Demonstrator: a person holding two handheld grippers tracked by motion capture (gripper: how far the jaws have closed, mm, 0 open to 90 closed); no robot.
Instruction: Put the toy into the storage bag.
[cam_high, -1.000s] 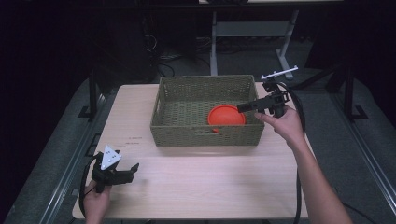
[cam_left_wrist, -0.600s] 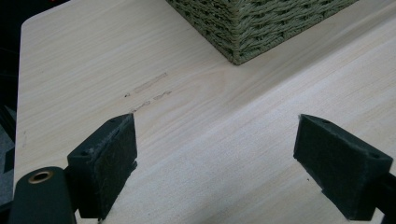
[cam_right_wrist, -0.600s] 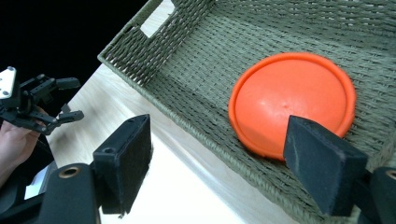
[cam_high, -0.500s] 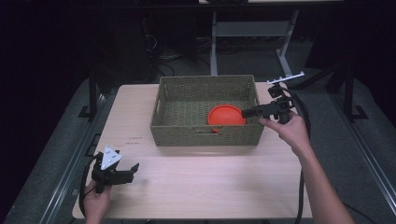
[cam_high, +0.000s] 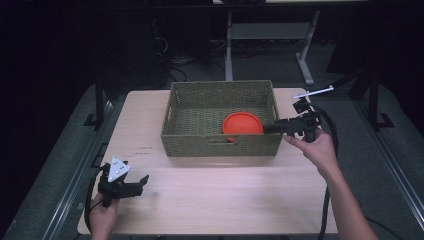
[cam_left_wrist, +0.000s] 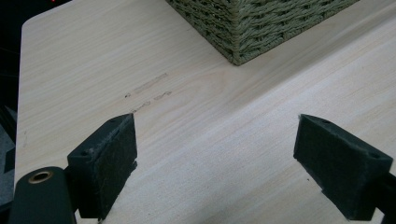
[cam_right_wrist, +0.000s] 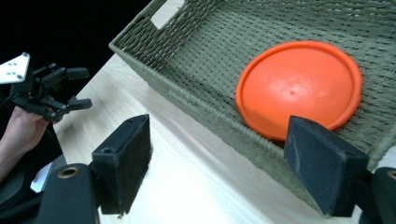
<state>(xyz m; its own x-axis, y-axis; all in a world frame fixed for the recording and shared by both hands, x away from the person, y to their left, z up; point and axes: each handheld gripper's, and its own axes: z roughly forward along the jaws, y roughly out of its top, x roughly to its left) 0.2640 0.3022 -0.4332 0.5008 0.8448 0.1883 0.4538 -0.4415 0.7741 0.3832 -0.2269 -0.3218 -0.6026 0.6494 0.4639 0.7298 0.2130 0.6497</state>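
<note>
Orange plate (cam_high: 242, 123) lies flat on the floor of the woven basket (cam_high: 220, 145), toward its right end, with the right gripper (cam_high: 272, 128) at the basket's right wall, jaws spread and empty. The right gripper view adds the plate's (cam_right_wrist: 299, 84) raised rim and the basket's handle slot. The left gripper (cam_high: 144, 179), also spread and empty, sits low over the table (cam_left_wrist: 210, 140) near the front left corner, where the left gripper view shows faint scuffs on the wood.

Both grippers are black, with square felt-like pads (cam_left_wrist: 108, 163) and a brass-coloured rivet. The left gripper (cam_high: 131, 186) carries a grey triangular plate with screws. Black cables trail behind. Forearms are bare.
</note>
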